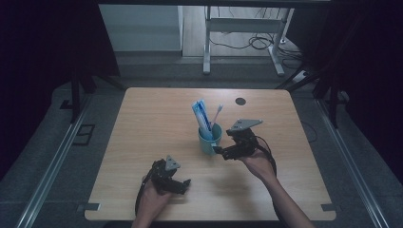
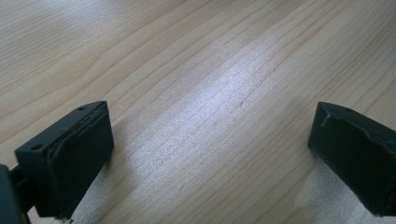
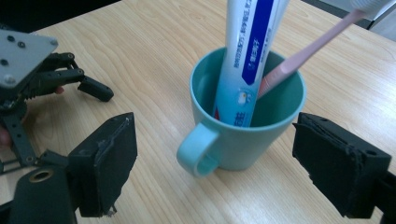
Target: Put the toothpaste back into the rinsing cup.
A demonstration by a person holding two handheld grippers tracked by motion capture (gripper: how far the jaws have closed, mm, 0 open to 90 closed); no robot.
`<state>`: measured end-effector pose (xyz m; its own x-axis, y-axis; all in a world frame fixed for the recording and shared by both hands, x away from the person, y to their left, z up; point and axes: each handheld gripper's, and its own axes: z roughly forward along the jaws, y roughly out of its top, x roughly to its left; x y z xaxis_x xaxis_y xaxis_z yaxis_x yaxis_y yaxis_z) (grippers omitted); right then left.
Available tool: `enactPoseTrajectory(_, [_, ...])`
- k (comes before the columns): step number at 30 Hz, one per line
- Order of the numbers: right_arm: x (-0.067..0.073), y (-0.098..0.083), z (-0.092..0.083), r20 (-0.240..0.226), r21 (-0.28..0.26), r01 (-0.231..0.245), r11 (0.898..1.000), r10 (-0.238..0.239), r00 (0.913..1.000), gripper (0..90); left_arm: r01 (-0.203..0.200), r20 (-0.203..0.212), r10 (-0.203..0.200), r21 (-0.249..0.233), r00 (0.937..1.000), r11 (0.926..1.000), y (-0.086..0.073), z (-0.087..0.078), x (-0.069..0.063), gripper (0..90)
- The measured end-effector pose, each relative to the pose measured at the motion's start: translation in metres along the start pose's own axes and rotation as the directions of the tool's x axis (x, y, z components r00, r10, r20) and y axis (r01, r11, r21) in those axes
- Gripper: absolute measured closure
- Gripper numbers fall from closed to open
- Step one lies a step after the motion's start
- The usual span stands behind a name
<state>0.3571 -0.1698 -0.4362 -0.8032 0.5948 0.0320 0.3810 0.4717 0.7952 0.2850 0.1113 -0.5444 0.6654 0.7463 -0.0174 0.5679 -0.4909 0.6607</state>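
Toothpaste (image 3: 250, 56) and pink toothbrush (image 3: 299, 58) already stand inside the teal mug (image 1: 209, 138) at frame centre on the table (image 1: 157, 118). Right gripper (image 3: 215, 158), jaws apart, flanks the mug without touching; left gripper (image 2: 205, 154) rests spread lower left, so any grasp looks pending.

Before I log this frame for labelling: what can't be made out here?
- Toothbrush head: cut off by the right gripper view's top edge.
- Toothpaste tube lettering: too small to read; its lower end sits hidden inside the mug.
- Dark round spot on the table: too small in the high view.

Right claw (image 1: 219, 151) beside teal mug (image 1: 209, 138), open.
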Motion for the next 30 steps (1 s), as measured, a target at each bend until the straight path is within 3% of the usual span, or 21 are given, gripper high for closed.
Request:
enactPoseTrajectory(13, [-0.006, -0.021, -0.013, 0.021, 0.022, -0.005, 1.0, 0.005, 0.9998, 13.8, -0.001, 0.0, 0.001, 0.001, 1.0, 1.0, 0.0, 0.0, 0.0, 0.4])
enactPoseTrajectory(30, [-0.014, -0.054, -0.032, 0.039, 0.016, -0.061, 0.998, 0.06, 0.9974, 13.7, -0.001, 0.0, 0.001, 0.001, 1.0, 1.0, 0.0, 0.0, 0.0, 0.4])
